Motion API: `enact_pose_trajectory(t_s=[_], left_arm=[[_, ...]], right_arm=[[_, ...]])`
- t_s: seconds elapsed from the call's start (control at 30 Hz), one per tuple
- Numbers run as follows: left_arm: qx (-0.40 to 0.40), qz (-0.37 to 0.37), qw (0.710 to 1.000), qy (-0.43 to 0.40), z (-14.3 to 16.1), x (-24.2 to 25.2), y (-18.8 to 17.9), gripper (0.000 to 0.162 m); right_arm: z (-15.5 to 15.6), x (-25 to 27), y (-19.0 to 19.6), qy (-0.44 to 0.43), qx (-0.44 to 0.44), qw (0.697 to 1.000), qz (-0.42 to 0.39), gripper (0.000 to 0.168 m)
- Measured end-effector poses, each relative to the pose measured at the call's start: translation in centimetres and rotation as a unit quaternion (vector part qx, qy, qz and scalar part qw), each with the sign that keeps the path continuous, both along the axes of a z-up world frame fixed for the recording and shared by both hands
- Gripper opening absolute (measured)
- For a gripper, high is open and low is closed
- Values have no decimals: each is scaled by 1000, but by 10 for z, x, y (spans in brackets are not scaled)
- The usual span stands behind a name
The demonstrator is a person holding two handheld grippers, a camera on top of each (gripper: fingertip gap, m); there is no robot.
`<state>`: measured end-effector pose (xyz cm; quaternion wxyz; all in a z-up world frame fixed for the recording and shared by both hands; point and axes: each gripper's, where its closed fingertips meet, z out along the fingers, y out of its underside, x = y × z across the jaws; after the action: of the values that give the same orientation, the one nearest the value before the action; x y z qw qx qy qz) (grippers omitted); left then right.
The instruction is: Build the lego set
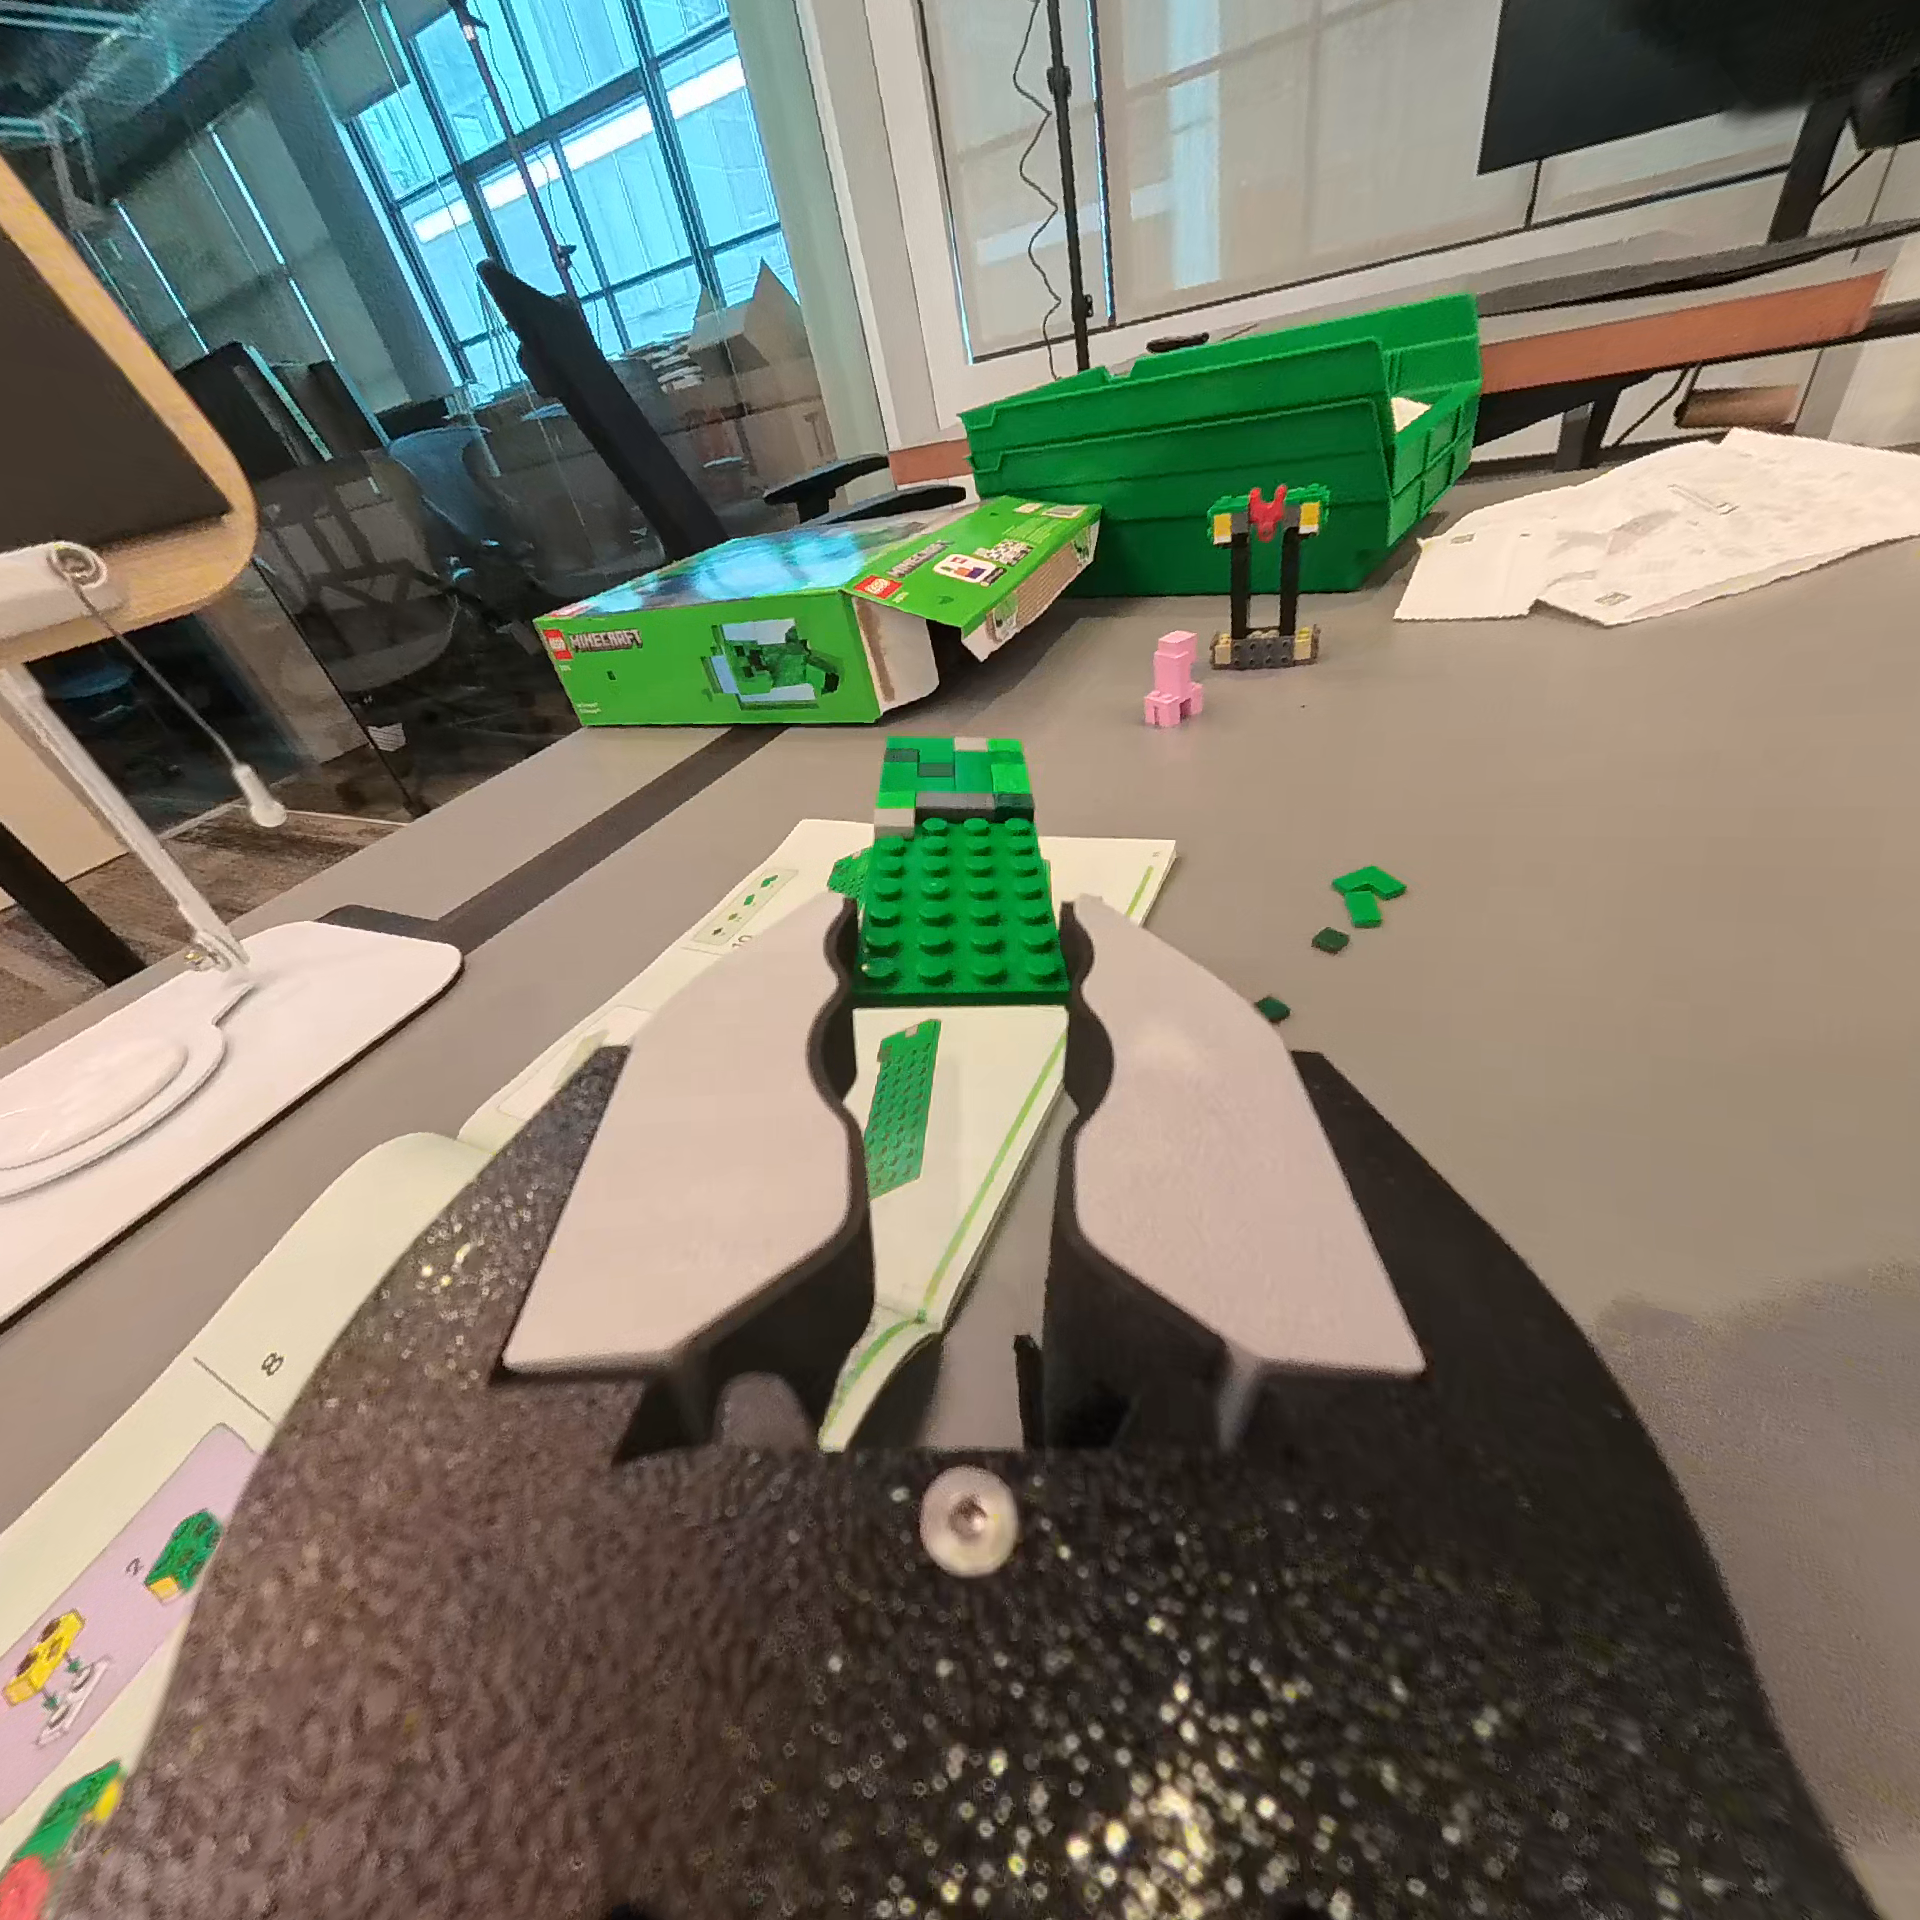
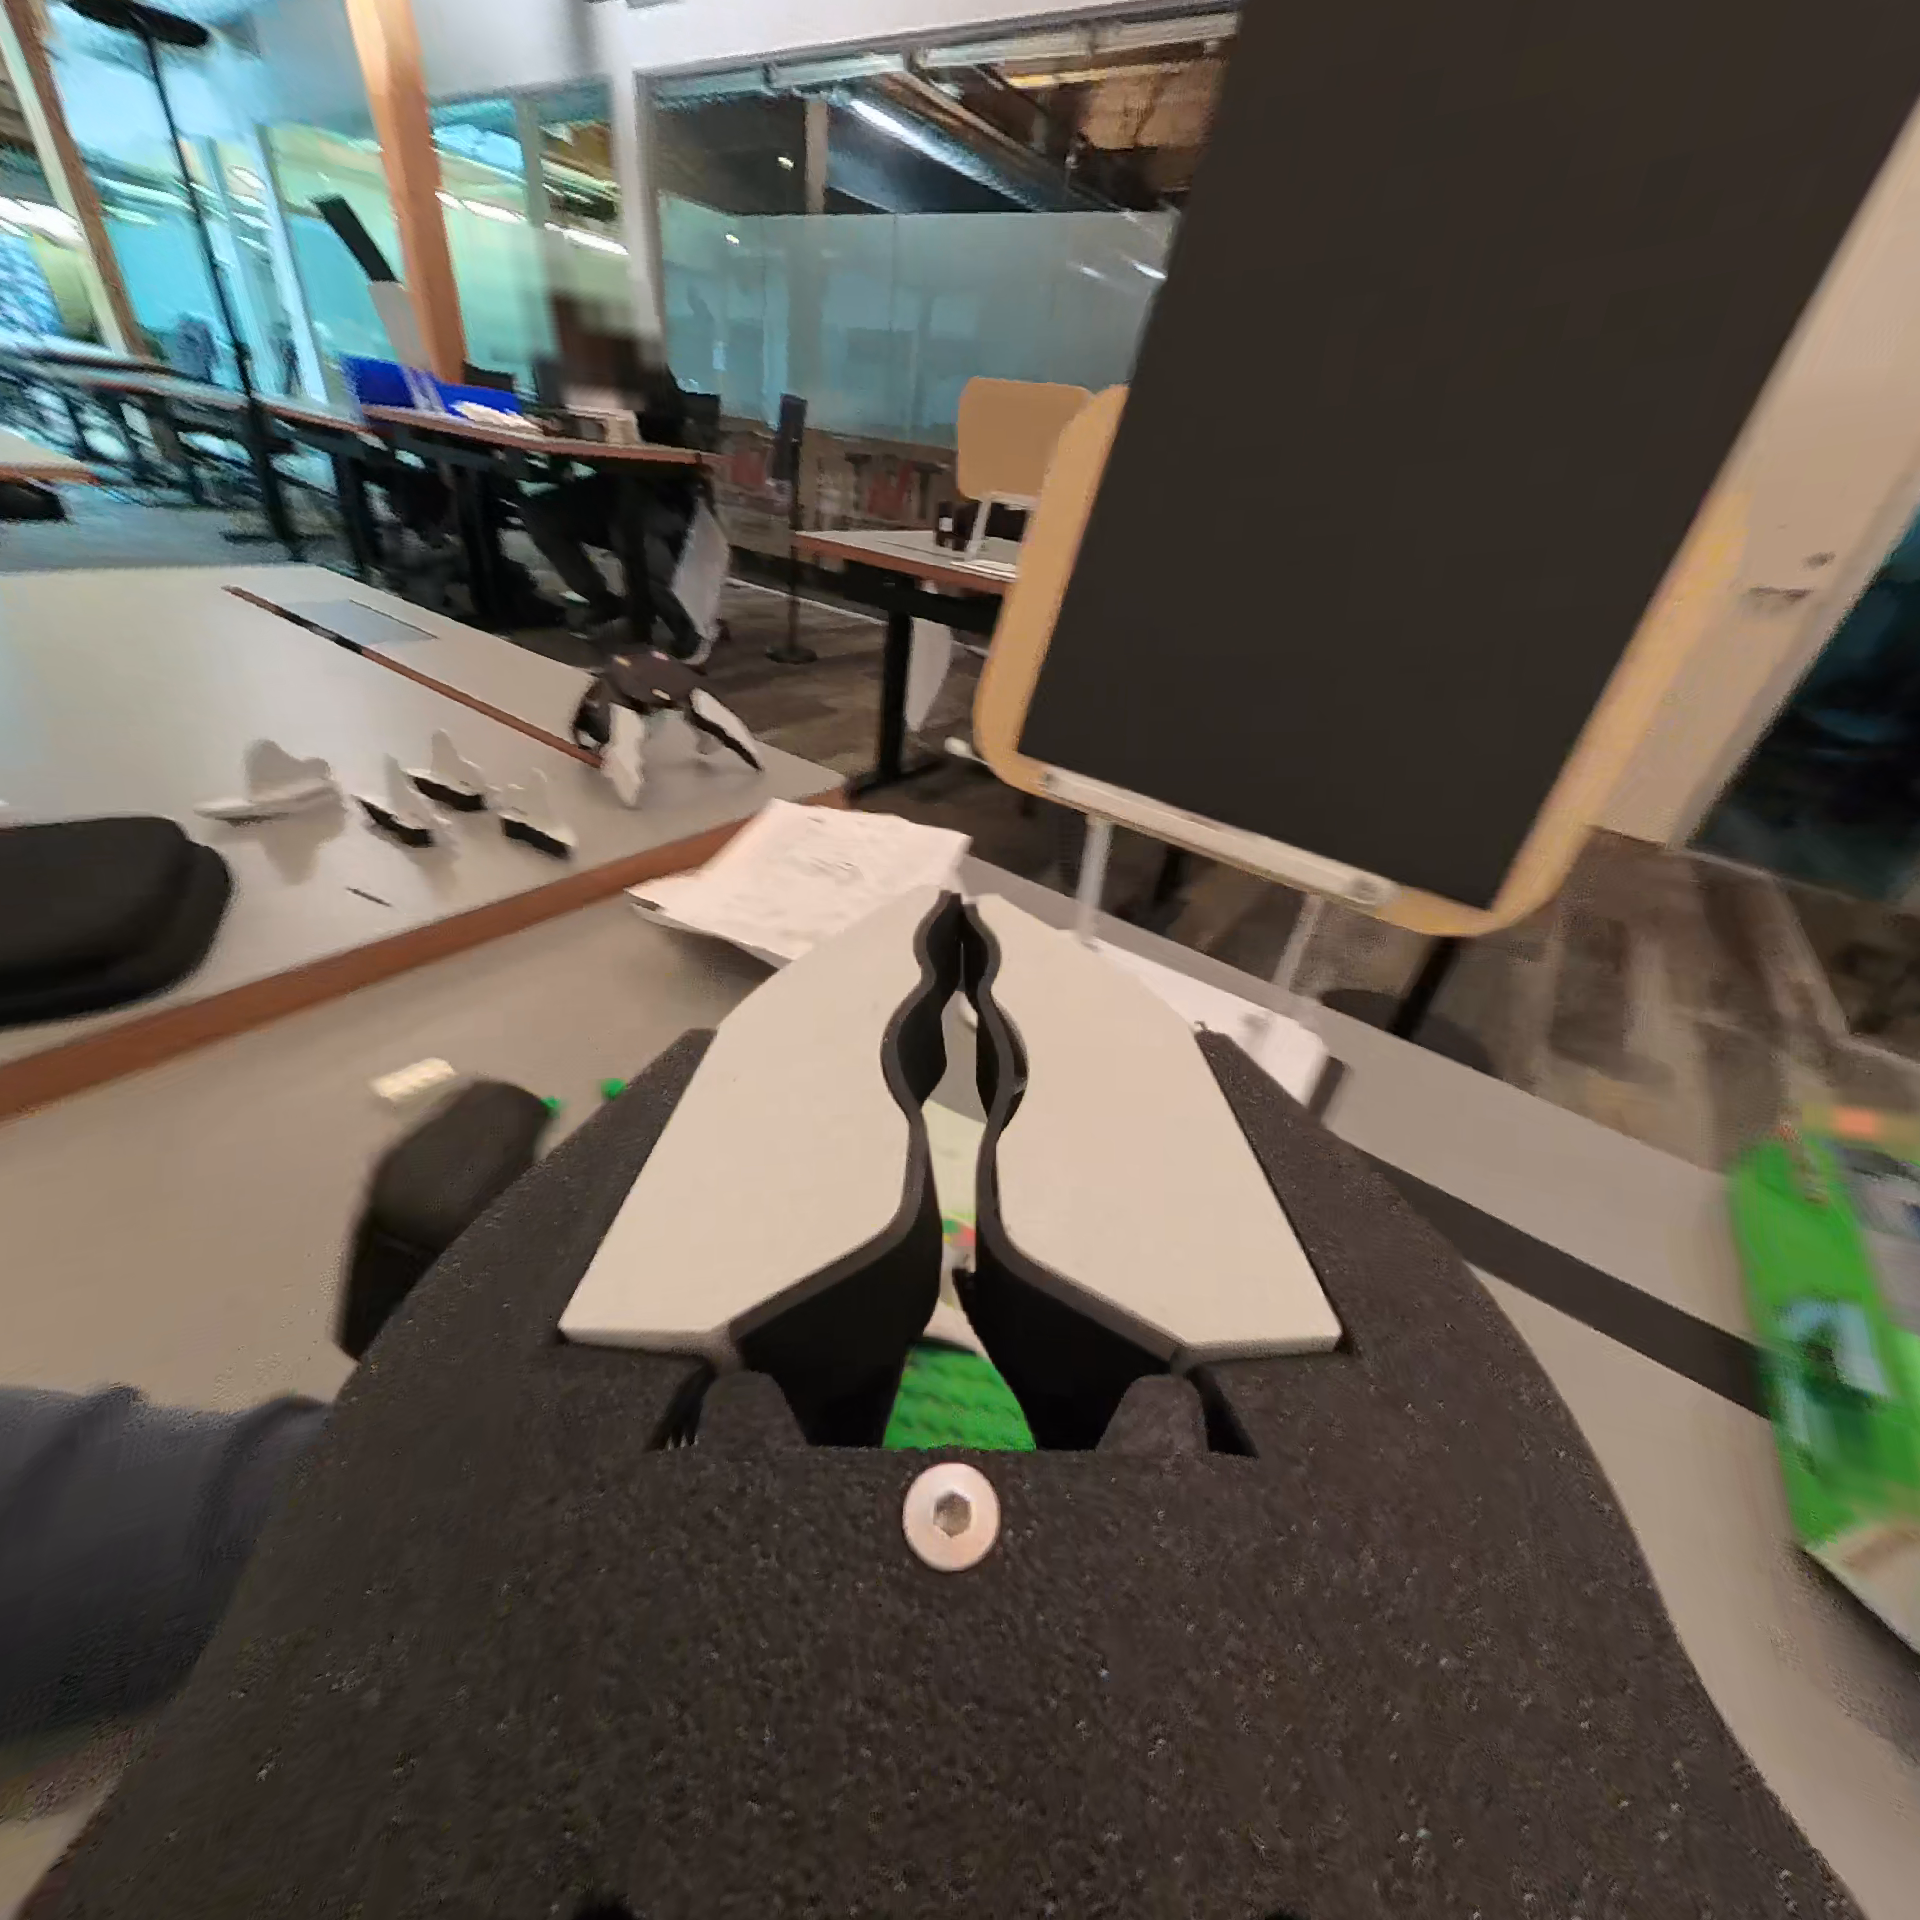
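Left gripper (image 1: pixel 961 940) is clamped on the near end of the green plate (image 1: pixel 961 894), one finger on each long edge, holding it out over the open manual (image 1: pixel 966 1122). The plate's far end carries a patch of flat green and grey tiles (image 1: pixel 956 774). Right gripper (image 2: pixel 964 925) is up in the air with its tips pinched together and nothing visible between them; its view is smeared with motion, so it looks to be mid-swing. Just right of the manual, a few loose dark-green tiles (image 1: pixel 1366 894) wait on the table (image 1: pixel 1558 831). Farther back stand a pink figure (image 1: pixel 1174 681), a black-posted frame (image 1: pixel 1265 582), the box (image 1: pixel 727 655) and green bins (image 1: pixel 1226 447). The risk here, I'd say: the hold is only on the plate's edges, so pressing a tile down at the far end could lever it out of the fingers or twist it. Those tiny tiles could also skid away if pinched off-centre.
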<state>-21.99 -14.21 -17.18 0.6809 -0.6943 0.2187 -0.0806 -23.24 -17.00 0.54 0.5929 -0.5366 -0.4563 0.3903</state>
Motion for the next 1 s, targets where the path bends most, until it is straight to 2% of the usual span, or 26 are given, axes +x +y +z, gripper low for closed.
enact_pose_trajectory(t_s=[0.1, 0.2, 0.37, 0.63, 0.87, 1.0], left_arm=[[-6, 1, 1000, -12, 0, -1, 1, 36], [-10, -6, 1000, -9, 0, 0, 0, 36], [-11, -4, 1000, -20, 1, -3, -1, 36], [-34, -5, 999, -30, -4, -5, 2, 36], [-39, -13, 999, 3, -10, 5, 1, 36], [-47, -36, 998, 27, -15, 15, -1, 36]], right_arm=[[-20, 50, 48, 3, 42, 996, -81, 0], [-58, 103, 101, -10, 73, 982, -176, 0], [-128, 135, 150, -18, 15, 979, -201, 0], [-184, 123, 161, -117, 61, 979, -158, 0], [-203, 120, 146, -166, 57, 980, -93, 0], [-205, 122, 138, -175, 27, 983, -44, 3]])
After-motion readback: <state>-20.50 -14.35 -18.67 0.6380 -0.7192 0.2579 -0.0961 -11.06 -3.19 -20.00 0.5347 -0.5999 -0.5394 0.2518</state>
